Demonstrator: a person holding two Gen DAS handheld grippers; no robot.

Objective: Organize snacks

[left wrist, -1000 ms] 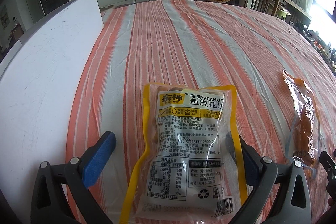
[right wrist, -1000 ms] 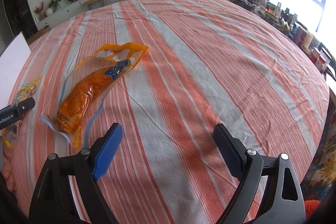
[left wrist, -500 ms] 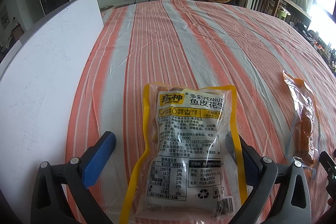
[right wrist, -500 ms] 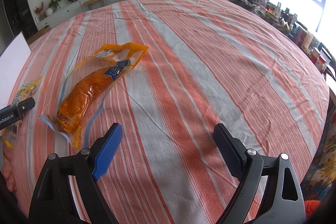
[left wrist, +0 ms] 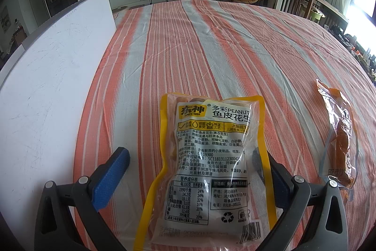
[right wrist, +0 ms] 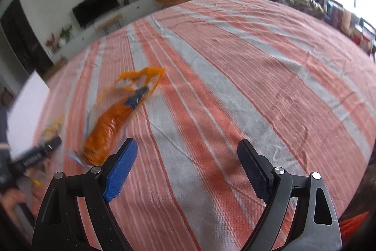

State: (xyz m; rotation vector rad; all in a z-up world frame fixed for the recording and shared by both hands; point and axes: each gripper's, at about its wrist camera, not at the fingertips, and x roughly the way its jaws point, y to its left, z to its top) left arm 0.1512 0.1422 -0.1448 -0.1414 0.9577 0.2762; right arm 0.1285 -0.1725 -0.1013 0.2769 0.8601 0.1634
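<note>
The yellow-edged clear peanut packet (left wrist: 211, 164) is seen lying between the spread left gripper (left wrist: 190, 161) fingers, its right pad partly hidden behind it. The right gripper (right wrist: 188, 161) is also spread, empty; the orange snack pouch (right wrist: 117, 119) is blurred on the striped tablecloth (right wrist: 235, 86).

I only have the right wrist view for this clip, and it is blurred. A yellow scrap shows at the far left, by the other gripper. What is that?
Observer: A yellow-edged peanut bag. It lies flat on the striped cloth with its printed label up, and it is sharp in the left wrist view.
Reviewer: Is the left gripper holding it?
Observer: No. The left gripper is open. The bag lies between its fingers, clear of the blue pad and overlapping the other finger.
Reviewer: Does the orange pack touch the bag?
Observer: No. The orange pack lies apart, to the bag's right, with bare cloth between them.
</note>
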